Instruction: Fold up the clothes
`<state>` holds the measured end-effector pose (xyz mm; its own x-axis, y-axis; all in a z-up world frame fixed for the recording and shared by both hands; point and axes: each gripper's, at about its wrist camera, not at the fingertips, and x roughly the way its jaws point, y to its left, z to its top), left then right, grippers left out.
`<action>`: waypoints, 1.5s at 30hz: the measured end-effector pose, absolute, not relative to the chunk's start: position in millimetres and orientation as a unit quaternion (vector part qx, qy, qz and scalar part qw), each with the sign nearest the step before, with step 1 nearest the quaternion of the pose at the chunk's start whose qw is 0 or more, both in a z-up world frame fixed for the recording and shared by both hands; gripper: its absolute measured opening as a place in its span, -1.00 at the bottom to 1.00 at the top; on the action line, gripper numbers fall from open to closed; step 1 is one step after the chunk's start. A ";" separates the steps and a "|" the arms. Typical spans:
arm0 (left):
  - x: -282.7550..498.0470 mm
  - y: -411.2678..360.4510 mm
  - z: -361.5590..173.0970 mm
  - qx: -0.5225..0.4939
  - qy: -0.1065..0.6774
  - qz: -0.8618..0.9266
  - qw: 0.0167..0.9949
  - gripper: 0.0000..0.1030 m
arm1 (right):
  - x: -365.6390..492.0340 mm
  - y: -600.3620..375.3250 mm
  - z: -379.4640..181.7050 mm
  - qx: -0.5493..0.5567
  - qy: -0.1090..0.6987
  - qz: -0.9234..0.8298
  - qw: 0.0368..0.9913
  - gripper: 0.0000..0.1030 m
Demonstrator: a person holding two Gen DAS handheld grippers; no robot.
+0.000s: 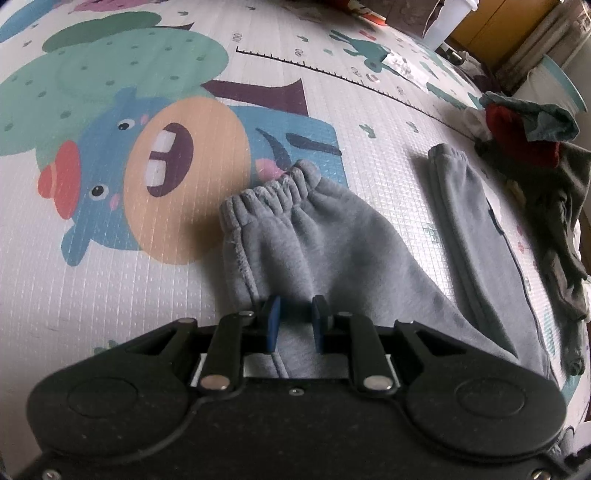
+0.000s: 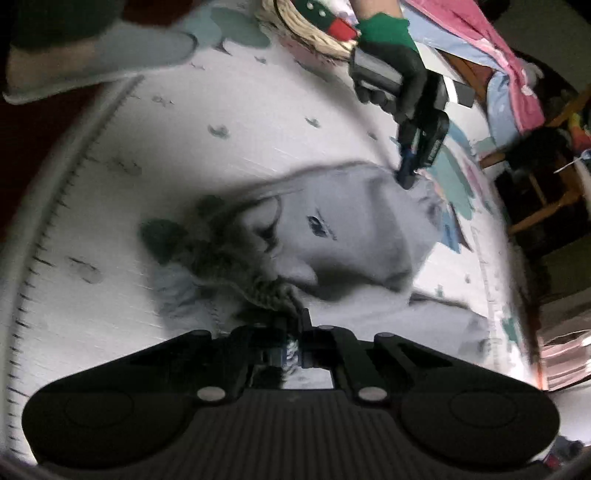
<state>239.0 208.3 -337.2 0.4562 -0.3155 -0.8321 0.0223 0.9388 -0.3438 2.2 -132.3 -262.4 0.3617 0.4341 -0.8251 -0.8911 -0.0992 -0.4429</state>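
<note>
Grey sweatpants point(image 1: 332, 243) lie on a cartoon-print play mat point(image 1: 110, 277), with one gathered elastic end point(image 1: 273, 192) toward the far left and a second leg point(image 1: 465, 206) stretched out to the right. My left gripper point(image 1: 296, 319) is nearly closed, its blue pads point(image 1: 273, 321) pinching a fold of the grey fabric. In the blurred right wrist view the sweatpants point(image 2: 351, 229) show a small dark logo. A gloved hand point(image 2: 388, 48) holds the left gripper point(image 2: 406, 177) at their far edge. My right gripper point(image 2: 291, 334) is shut on a bunched, ribbed part of the pants.
A pile of red, teal and dark clothes point(image 1: 524, 140) sits at the mat's right edge, with a dark garment point(image 1: 569, 229) trailing toward me. A woven basket point(image 2: 310, 29) stands at the far side. A slippered foot point(image 2: 99, 55) rests on the mat. Wooden furniture point(image 2: 546, 206) borders the right.
</note>
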 end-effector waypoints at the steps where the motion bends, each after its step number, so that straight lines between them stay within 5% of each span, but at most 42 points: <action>1: 238.9 209.0 -338.0 -0.143 0.512 -0.099 0.841 -0.69 | -0.8 -134.4 -271.6 -0.534 0.237 0.527 0.617 -0.86; 7: 240.2 206.7 -338.9 -0.154 0.511 -0.094 0.840 -0.69 | 2.6 -129.2 -289.7 -0.546 0.291 0.537 0.573 -0.83; 13: 240.5 217.3 -339.7 -0.206 0.505 -0.092 0.833 -0.45 | 4.4 -131.7 -268.0 -0.526 0.315 0.575 0.541 -0.15; 15: 240.1 220.2 -340.4 -0.226 0.502 -0.097 0.830 -0.27 | 3.7 -131.1 -260.6 -0.516 0.312 0.574 0.554 -0.13; 17: 238.8 217.8 -339.8 -0.223 0.499 -0.096 0.832 -0.41 | -5.0 -124.3 -256.3 -0.507 0.293 0.576 0.570 -0.06; 18: 238.2 214.9 -339.8 -0.213 0.500 -0.099 0.834 -0.65 | -11.6 -118.8 -254.6 -0.503 0.280 0.580 0.576 -0.02; 20: 236.5 211.8 -340.2 -0.199 0.504 -0.102 0.834 -0.72 | -21.7 -103.8 -255.6 -0.496 0.267 0.575 0.593 0.12; 28: 233.5 212.9 -339.7 -0.178 0.508 -0.103 0.836 -0.72 | 26.2 -61.0 -263.9 -0.315 0.448 0.465 0.696 0.09; 30: 233.1 213.5 -340.4 -0.180 0.508 -0.102 0.836 -0.72 | 27.7 -56.8 -271.8 -0.325 0.446 0.463 0.693 -0.09; 34: 232.7 212.3 -340.2 -0.173 0.508 -0.102 0.838 -0.72 | 18.2 -52.4 -287.5 -0.363 0.434 0.488 0.665 -0.75; 40: 230.5 216.6 -340.1 -0.171 0.506 -0.099 0.840 -0.72 | -3.1 -36.0 -267.9 -0.385 0.397 0.543 0.632 -0.75; 43: 229.4 222.0 -341.9 -0.197 0.504 -0.089 0.836 -0.72 | -6.5 -29.8 -285.6 -0.410 0.416 0.533 0.612 -0.53; 45: 228.1 223.0 -339.1 -0.208 0.495 -0.095 0.838 -0.71 | -2.9 -30.3 -281.9 -0.401 0.417 0.530 0.620 -0.21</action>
